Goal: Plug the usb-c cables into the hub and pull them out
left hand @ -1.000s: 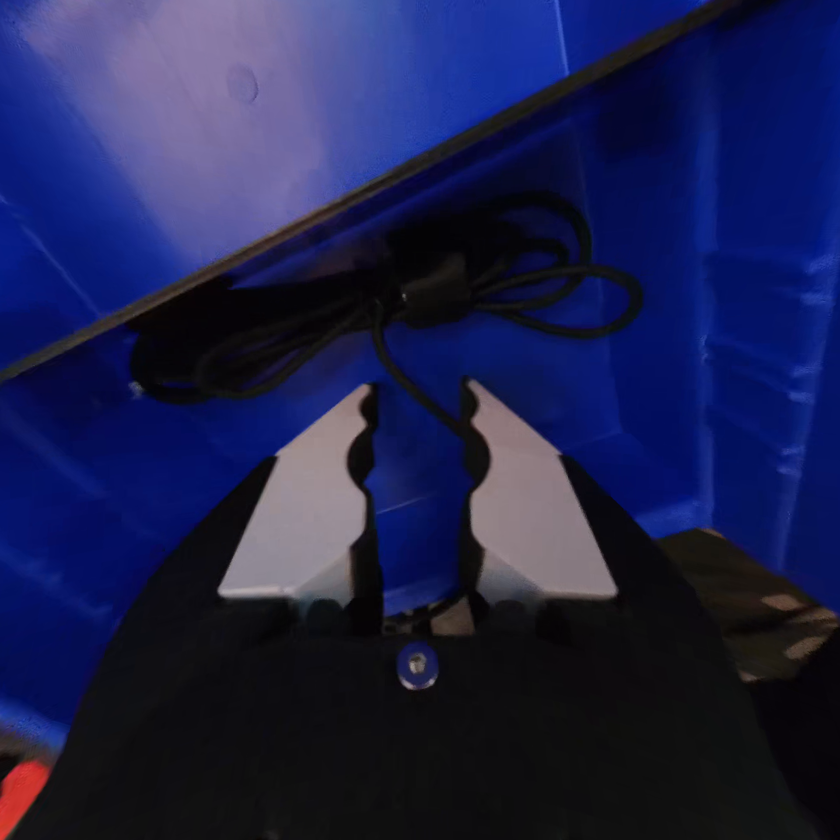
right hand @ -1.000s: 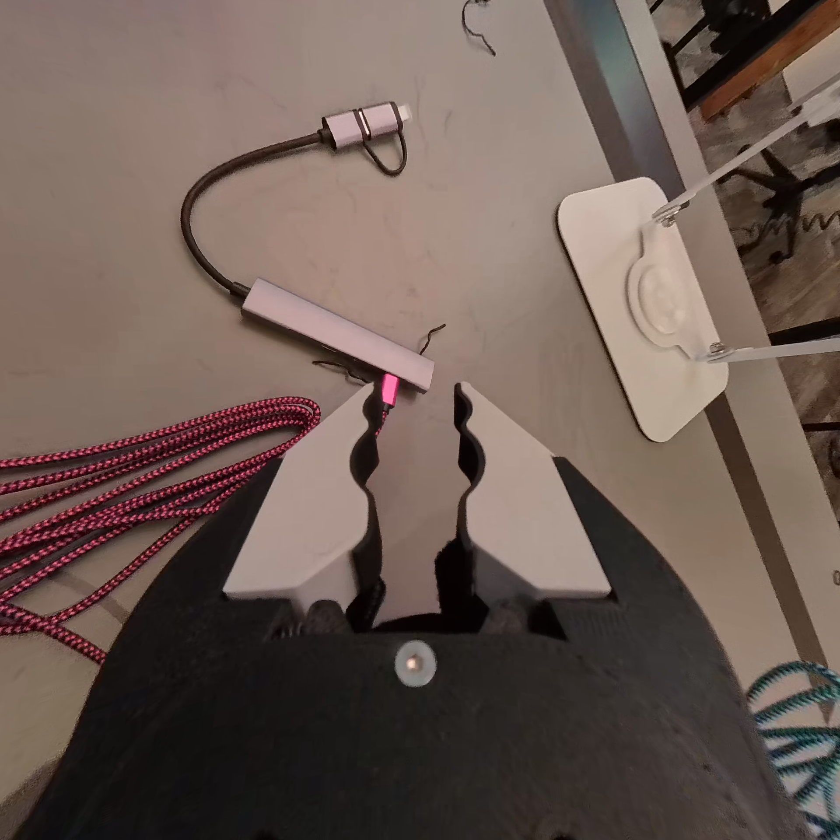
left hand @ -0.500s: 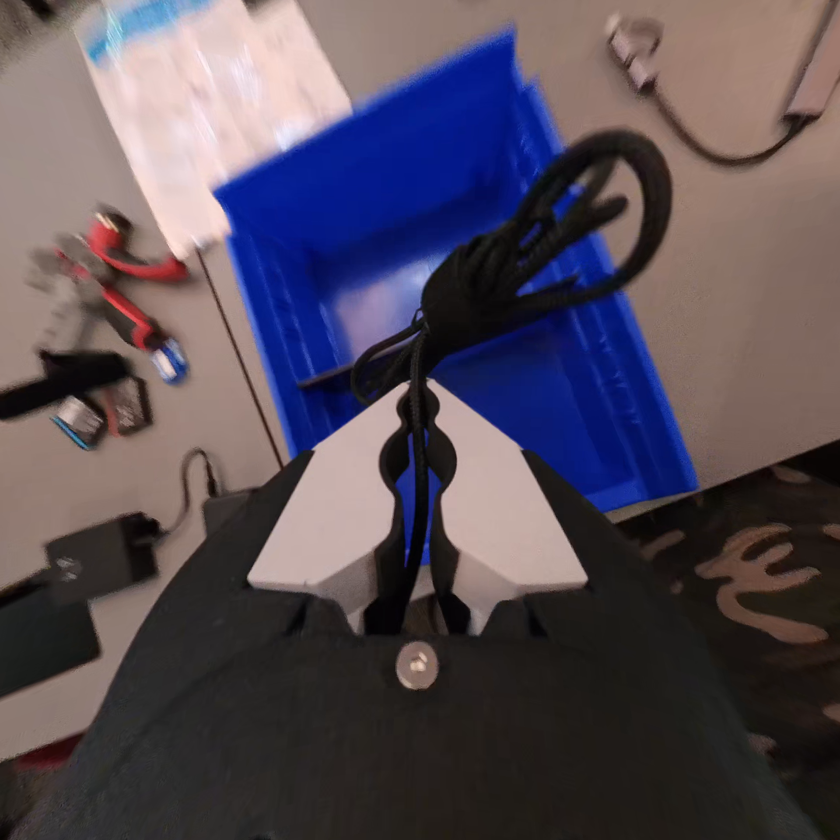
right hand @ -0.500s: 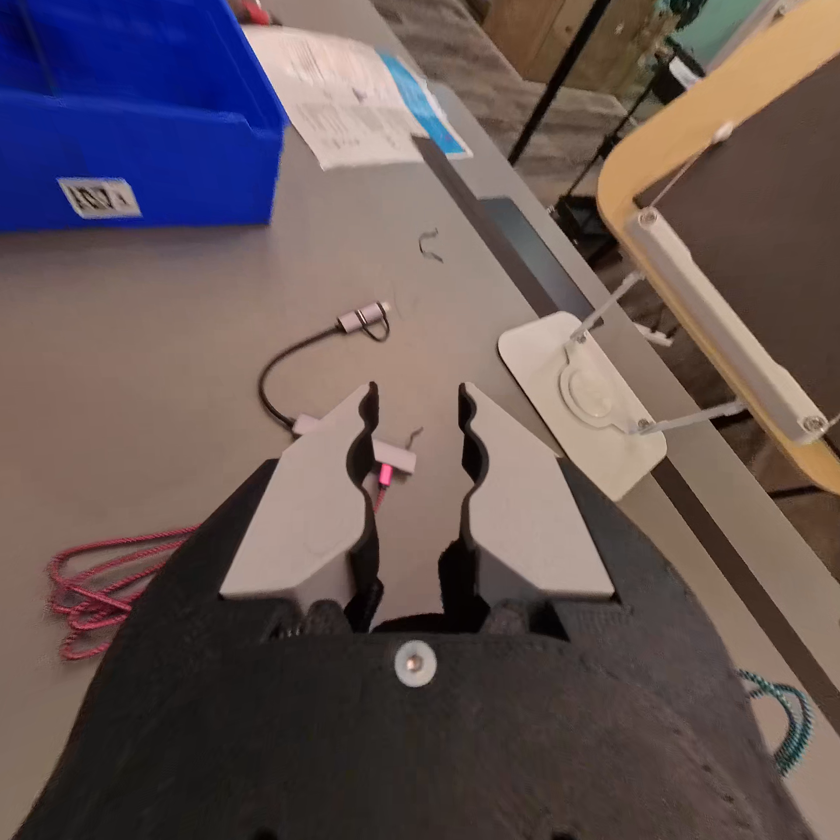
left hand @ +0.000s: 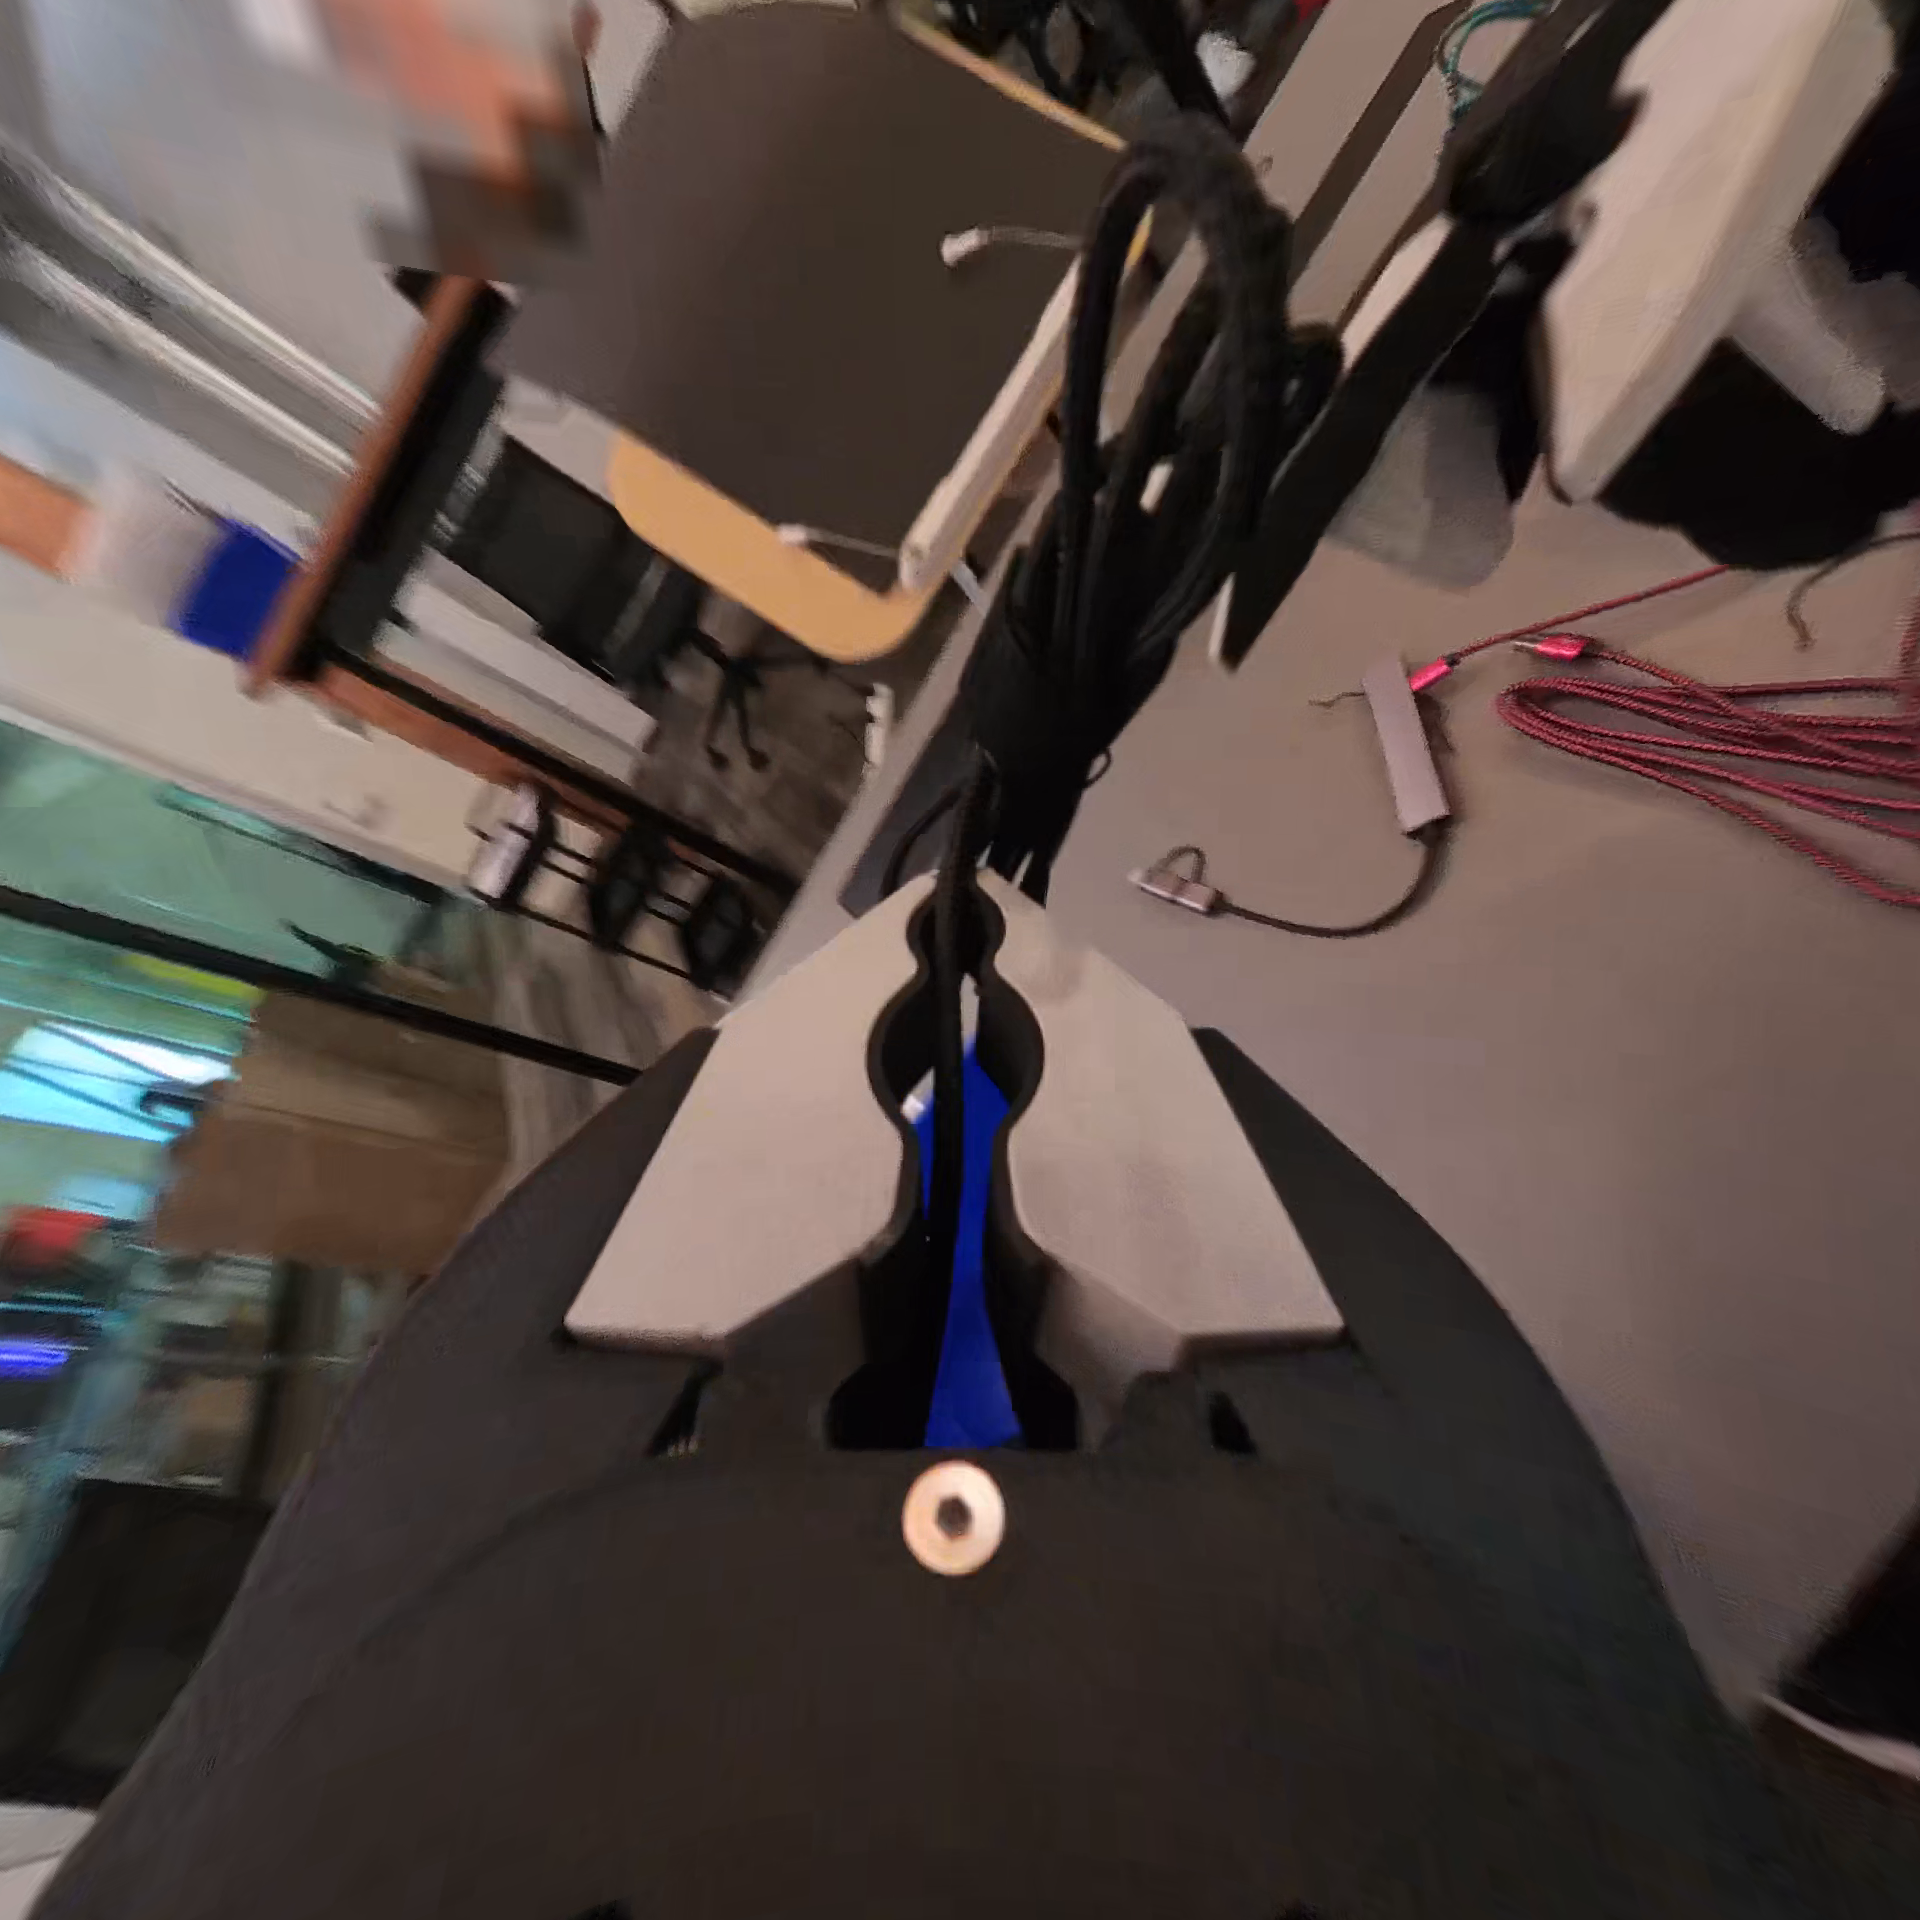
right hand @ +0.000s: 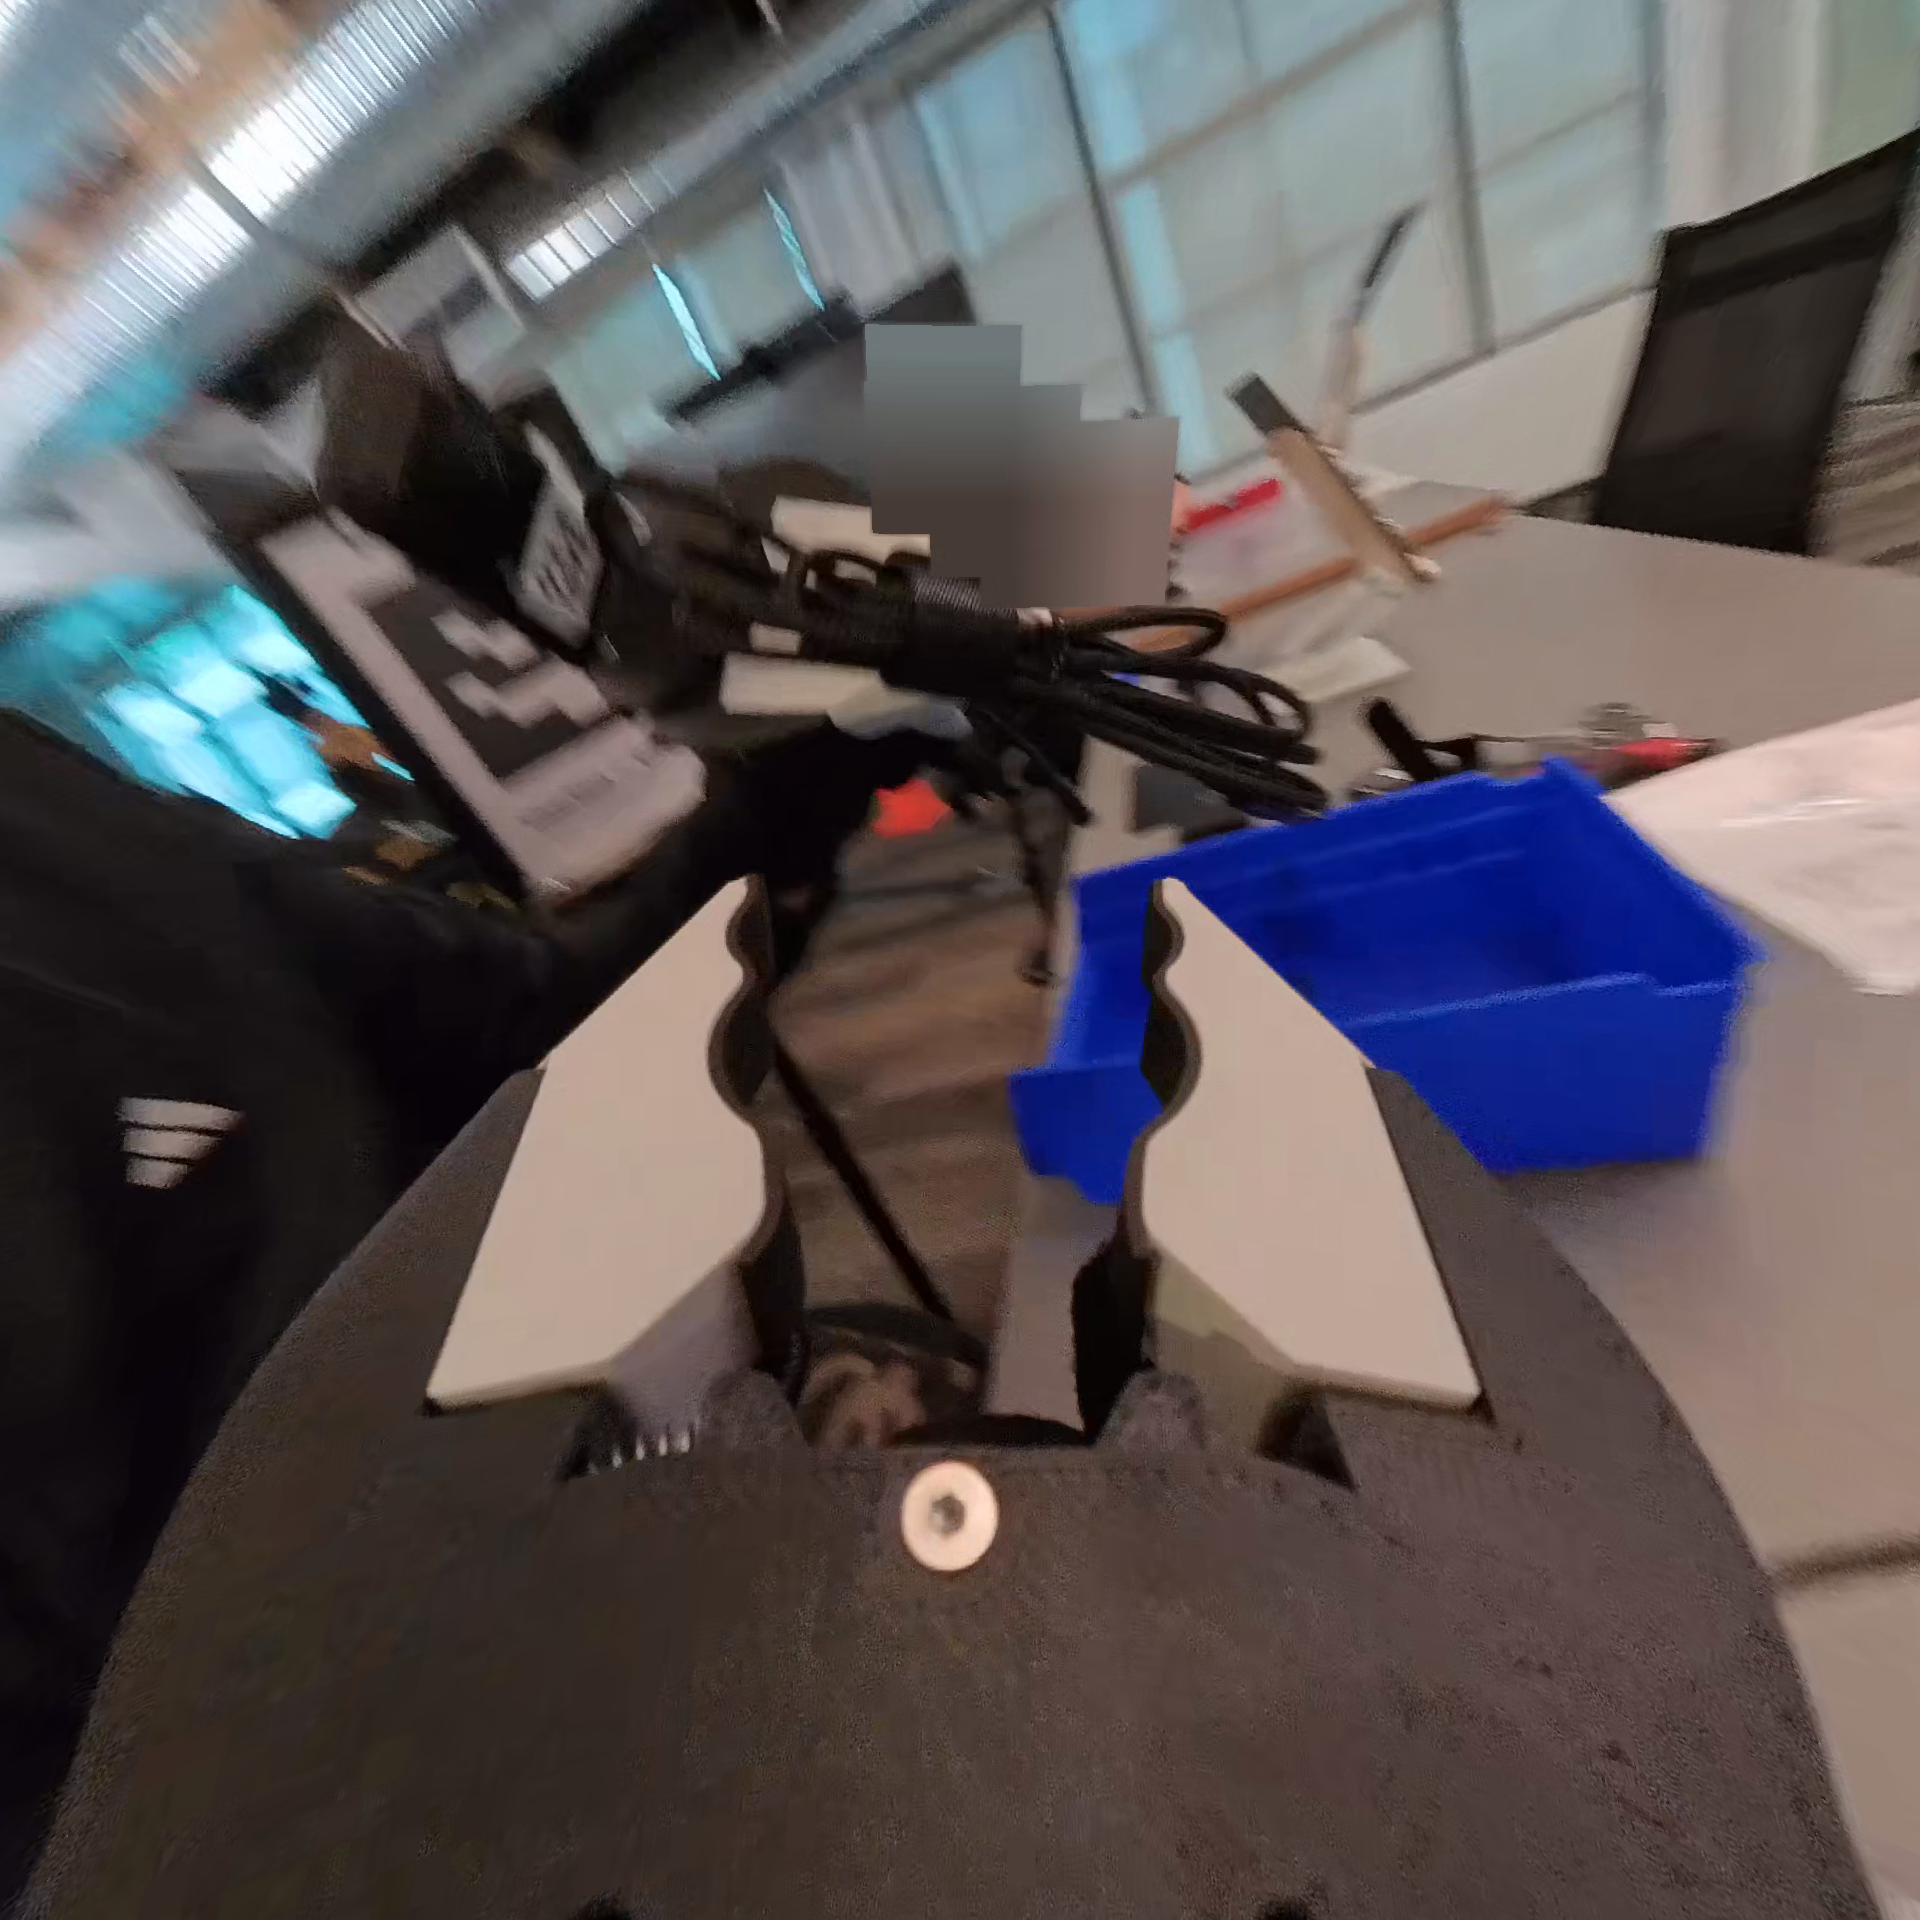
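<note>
My left gripper (left hand: 961,904) is shut on a strand of a black bundled cable (left hand: 1132,499) and holds the bundle in the air above the table. In the right wrist view the same black cable (right hand: 1091,675) hangs from the far gripper. The grey hub (left hand: 1405,758) lies on the table with a magenta braided cable (left hand: 1714,727) plugged into its end. The hub's own short black lead (left hand: 1340,920) curls beside it. My right gripper (right hand: 951,904) is open and empty, raised off the table. The other gripper (left hand: 1662,260) shows at the top right of the left wrist view.
A blue bin (right hand: 1455,956) stands on the grey table (left hand: 1558,1143) near its edge, papers (right hand: 1787,831) behind it. A person in dark clothing (right hand: 156,1039) is at the left. Chairs, desks and a lit screen (right hand: 208,727) fill the room behind.
My left gripper closed on the black cable in the blue bin, lifted it out and swung up toward the hub. My right gripper rose off the hub and turned toward the bin, still open.
</note>
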A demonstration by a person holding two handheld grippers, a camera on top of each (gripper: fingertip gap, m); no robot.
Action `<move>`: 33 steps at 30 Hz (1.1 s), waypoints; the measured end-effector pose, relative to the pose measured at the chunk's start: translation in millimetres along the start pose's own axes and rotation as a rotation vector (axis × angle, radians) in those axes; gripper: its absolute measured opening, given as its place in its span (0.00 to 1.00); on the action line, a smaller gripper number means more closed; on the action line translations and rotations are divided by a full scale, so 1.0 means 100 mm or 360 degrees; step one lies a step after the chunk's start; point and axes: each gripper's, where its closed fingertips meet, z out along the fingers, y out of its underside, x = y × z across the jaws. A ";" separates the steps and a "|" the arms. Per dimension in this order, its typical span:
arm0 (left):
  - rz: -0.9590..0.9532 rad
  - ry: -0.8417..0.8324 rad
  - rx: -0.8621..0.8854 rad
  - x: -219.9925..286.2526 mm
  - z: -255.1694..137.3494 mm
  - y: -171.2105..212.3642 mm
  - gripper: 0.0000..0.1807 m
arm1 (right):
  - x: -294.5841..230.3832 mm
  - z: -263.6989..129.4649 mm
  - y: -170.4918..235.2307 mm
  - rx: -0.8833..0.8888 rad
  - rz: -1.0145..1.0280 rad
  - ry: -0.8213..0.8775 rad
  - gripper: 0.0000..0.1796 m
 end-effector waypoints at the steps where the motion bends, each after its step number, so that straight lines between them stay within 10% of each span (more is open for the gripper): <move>1: 0.0087 -0.0068 0.0033 0.02 0.03 -0.09 0.00 | -0.03 -0.01 -0.02 0.0072 0.0126 -0.0112 0.39; 9: 0.0820 -0.0317 0.0152 0.39 0.28 -0.39 0.00 | -0.12 -0.30 -0.14 0.0490 0.0683 -0.0796 0.38; 18: 0.1173 -0.0290 0.0160 0.65 0.52 -0.30 0.00 | -0.06 -0.06 0.28 0.0208 0.0539 -0.0669 0.17; 27: 0.0459 0.0305 -0.0111 0.67 0.59 0.38 0.11 | 0.35 -0.18 0.51 -0.0202 0.0037 0.0022 0.13; 33: -0.0482 0.0792 0.0236 0.67 0.50 -0.18 0.30 | 0.43 -0.23 0.83 -0.0570 -0.0096 0.0176 0.13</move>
